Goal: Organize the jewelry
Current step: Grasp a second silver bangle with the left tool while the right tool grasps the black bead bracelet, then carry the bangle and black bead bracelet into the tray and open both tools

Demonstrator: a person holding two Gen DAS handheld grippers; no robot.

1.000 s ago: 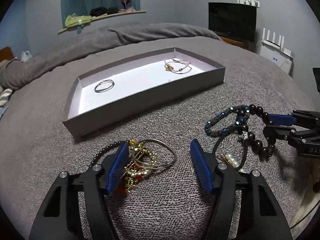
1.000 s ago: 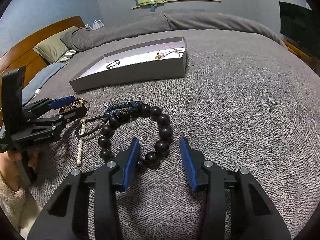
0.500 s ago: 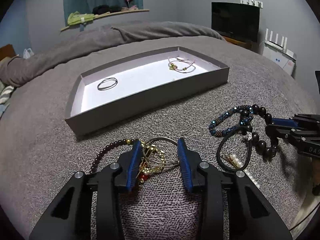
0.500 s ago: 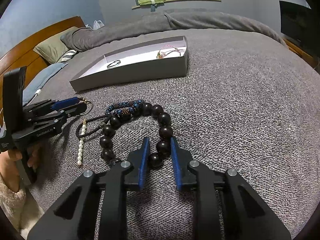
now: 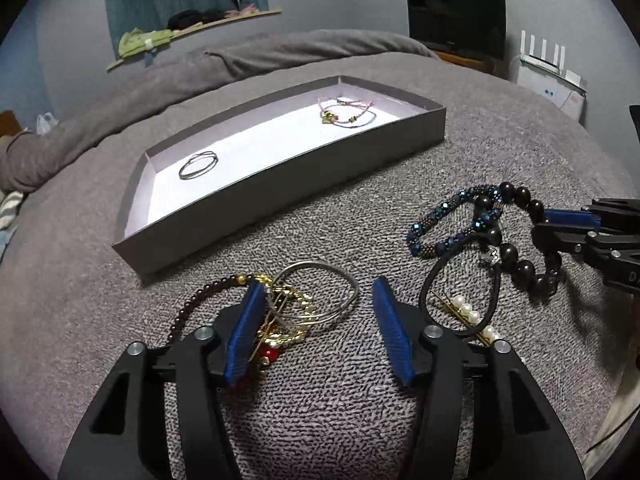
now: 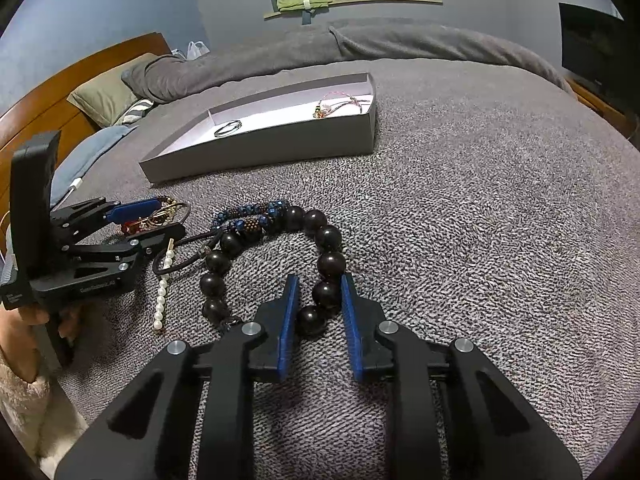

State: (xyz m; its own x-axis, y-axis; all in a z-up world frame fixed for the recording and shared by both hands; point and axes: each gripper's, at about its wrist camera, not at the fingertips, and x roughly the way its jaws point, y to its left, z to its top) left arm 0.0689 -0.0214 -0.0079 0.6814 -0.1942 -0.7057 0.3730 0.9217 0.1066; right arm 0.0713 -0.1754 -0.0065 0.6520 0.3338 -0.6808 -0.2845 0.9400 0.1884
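Note:
On the grey bedcover my left gripper straddles a silver bangle tangled with a gold chain. Its jaws are opening, and the right pad stands clear of the bangle. A dark red bead strand trails to the left. My right gripper is shut on the big dark bead bracelet, with two beads between its blue pads. A blue beaded bracelet and a black cord with pearls lie beside it. The grey tray beyond holds thin silver bangles and a pink cord bracelet.
Pillows and a wooden headboard lie to the left in the right wrist view. A folded duvet runs along behind the tray. A dark screen and a white router stand at the right.
My left jaws narrowed around the bangle and gold chain, then widened again. My right jaws closed onto the dark beads half a second ago and have held there since.

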